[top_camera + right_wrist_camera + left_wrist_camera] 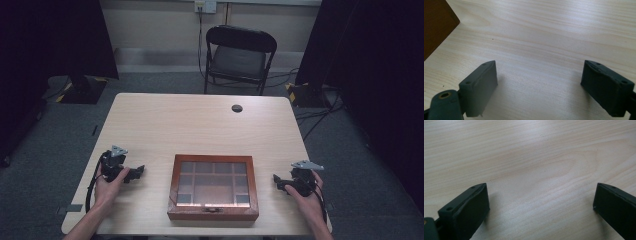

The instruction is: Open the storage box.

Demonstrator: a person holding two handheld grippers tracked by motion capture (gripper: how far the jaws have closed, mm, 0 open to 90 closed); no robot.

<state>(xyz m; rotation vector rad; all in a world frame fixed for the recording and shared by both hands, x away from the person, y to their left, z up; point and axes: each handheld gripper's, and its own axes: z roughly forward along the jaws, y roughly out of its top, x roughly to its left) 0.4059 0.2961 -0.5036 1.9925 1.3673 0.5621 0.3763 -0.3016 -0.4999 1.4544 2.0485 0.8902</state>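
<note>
So the wooden glass-lid box sits lower centre of the high view, near the table's front edge, lid closed, with divided compartments visible through the glass. Left gripper is at the lower left, well apart from the box, jaws spread wide with just bare wood grain between them. Right gripper is at the lower right, near the box's side, also released and holding nothing. In the right gripper view the box corner pokes in at the upper left. The light wooden table has 1 dark cable hole up top, and a black folding chair stands beyond.

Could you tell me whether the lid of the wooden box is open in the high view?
No, the glass-topped lid of the wooden box lies flat and closed, with its front clasp at the near edge.
</note>
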